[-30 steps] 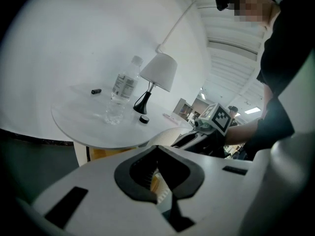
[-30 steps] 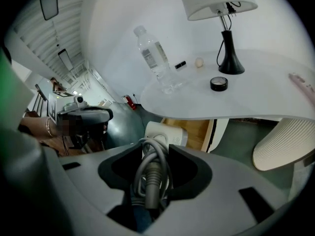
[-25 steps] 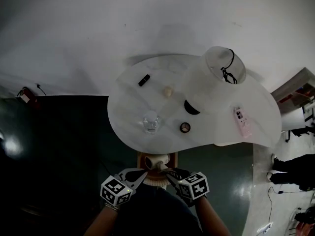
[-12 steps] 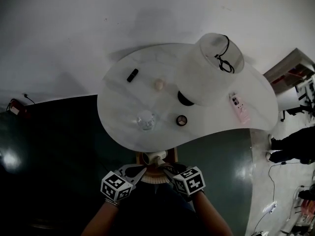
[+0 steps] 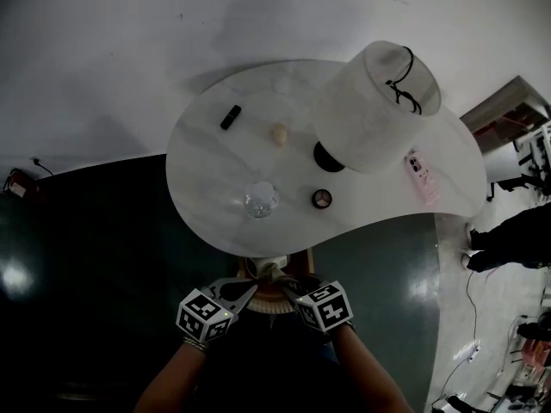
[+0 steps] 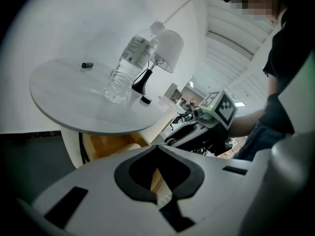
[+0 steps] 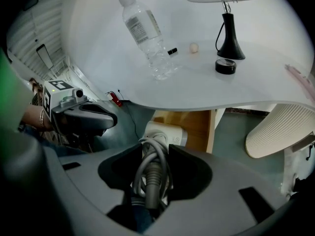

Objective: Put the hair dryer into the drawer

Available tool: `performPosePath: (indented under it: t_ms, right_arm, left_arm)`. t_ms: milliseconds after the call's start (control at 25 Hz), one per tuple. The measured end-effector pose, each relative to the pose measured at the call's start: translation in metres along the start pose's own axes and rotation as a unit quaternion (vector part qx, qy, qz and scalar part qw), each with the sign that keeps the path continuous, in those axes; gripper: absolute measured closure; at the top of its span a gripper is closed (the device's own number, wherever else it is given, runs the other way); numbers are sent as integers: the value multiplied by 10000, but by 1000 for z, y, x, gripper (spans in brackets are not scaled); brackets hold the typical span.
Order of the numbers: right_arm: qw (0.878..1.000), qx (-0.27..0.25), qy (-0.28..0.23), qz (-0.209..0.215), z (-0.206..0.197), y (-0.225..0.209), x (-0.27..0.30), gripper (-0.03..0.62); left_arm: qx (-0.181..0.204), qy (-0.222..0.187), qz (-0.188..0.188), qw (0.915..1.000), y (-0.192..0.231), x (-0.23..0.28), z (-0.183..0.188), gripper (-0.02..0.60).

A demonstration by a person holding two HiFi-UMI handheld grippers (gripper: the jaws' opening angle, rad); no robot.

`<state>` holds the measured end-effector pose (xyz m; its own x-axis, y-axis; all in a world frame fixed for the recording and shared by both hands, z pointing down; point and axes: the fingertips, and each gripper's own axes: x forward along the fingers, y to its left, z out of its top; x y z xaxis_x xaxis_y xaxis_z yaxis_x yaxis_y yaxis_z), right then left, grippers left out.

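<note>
The white hair dryer (image 5: 269, 270) hangs just below the round table's near edge, over the open drawer (image 5: 297, 277) with its wooden inside. My right gripper (image 5: 288, 284) is shut on the dryer's handle and its wound grey cord (image 7: 153, 168). In the right gripper view the dryer's body (image 7: 165, 133) points at the drawer (image 7: 189, 124). My left gripper (image 5: 245, 289) is beside it on the left, jaws slightly apart and holding nothing. Through the gap of the left gripper (image 6: 160, 181) a ribbed cream panel shows.
The white table (image 5: 215, 170) carries a lamp (image 5: 379, 101), a clear water bottle (image 5: 261, 200), a small round tin (image 5: 322, 199), a pink device (image 5: 422, 175), a black stick (image 5: 230, 117) and a beige ball (image 5: 279, 132). The drawer's ribbed cream front (image 5: 274, 310) curves below the dryer. A person (image 5: 516, 239) stands at the right.
Both grippers have sunk a little with the hair dryer, closer to the drawer. The head view has swung, so the table sits higher in the picture.
</note>
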<state>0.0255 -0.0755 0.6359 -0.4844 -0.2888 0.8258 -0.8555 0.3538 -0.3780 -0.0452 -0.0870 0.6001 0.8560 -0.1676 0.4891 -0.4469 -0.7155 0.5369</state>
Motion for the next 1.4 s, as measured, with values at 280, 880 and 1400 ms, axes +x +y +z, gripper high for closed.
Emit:
performPosePath:
  t_ms: [280,880,1400]
  right_arm:
    - [9999,-61,33,-139,2,-2,14,411]
    - [9980,-209,300,-523,-1,-13,44,411]
    - [9956,-254,325,-838,9,-19,64,411]
  left_arm:
    - [-25,71,111,9999,21,-2,-10,574]
    - [-61,120,20,9999,42,4,-19,574]
    - [-95,213,-177,9996,49,14,-24,574]
